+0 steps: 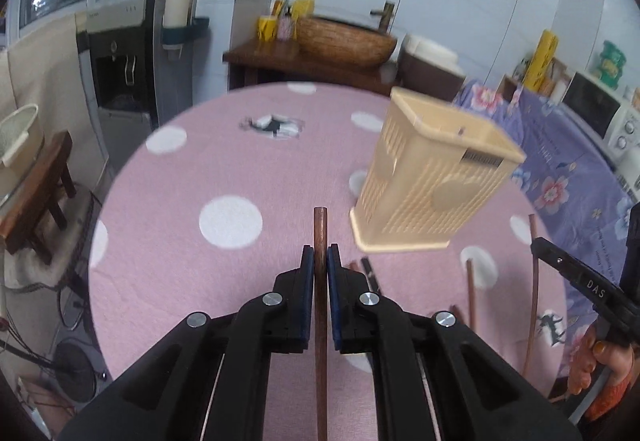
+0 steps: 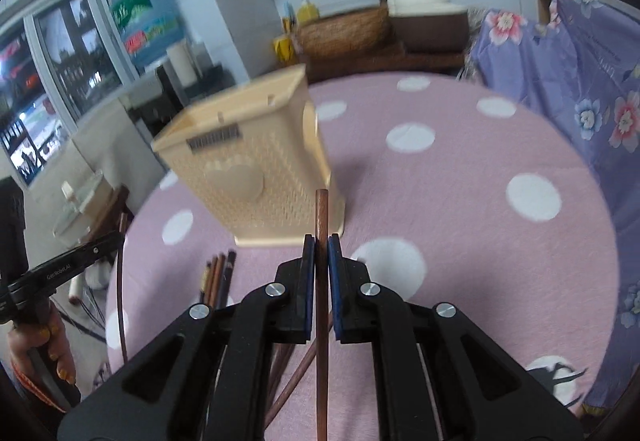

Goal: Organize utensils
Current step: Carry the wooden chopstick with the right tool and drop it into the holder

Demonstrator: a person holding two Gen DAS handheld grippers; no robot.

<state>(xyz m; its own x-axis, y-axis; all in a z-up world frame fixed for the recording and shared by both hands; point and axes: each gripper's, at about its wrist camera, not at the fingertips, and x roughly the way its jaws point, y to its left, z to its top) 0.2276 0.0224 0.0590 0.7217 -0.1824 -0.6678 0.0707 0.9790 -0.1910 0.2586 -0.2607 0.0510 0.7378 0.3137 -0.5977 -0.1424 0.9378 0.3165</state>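
A cream perforated utensil holder (image 1: pixel 432 177) stands upright on the pink polka-dot table; it also shows in the right wrist view (image 2: pixel 256 165). My left gripper (image 1: pixel 320 257) is shut on a brown chopstick (image 1: pixel 321 229) that points forward, left of the holder. My right gripper (image 2: pixel 321 247) is shut on another brown chopstick (image 2: pixel 322 213), its tip close to the holder's right base corner. Several loose chopsticks (image 2: pixel 218 277) lie on the cloth in front of the holder. The right gripper and its chopstick (image 1: pixel 534 289) show at the left wrist view's right edge.
The round table (image 2: pixel 480 225) has a pink cloth with white dots. A purple floral cloth (image 2: pixel 580 89) covers furniture to the right. A water dispenser (image 1: pixel 124 81), a wooden sink stand with a basin (image 1: pixel 344 37) and a microwave (image 1: pixel 600 113) stand behind.
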